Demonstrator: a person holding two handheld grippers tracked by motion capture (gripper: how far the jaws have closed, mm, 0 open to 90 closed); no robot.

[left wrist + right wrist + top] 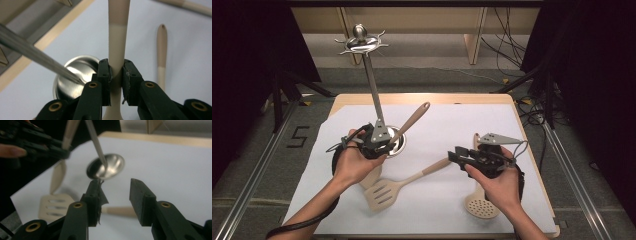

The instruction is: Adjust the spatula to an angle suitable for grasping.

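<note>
Between the left tongs [116, 72], a utensil handle [117, 42]
Clamped for hanging on the hook stand [371, 82]; right tongs [115, 192] gape empty above the slotted spatula [53, 206]

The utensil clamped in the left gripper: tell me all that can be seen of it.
It is a long utensil with a slim, smooth, plastic-looking handle, pale cream low down and tan-brown toward the rounded tip. The left gripper is shut on the cream part. In the high view the handle slants up to the right, off the table, beside the metal stand. Its cream head, below the hand, is mostly hidden.
</note>
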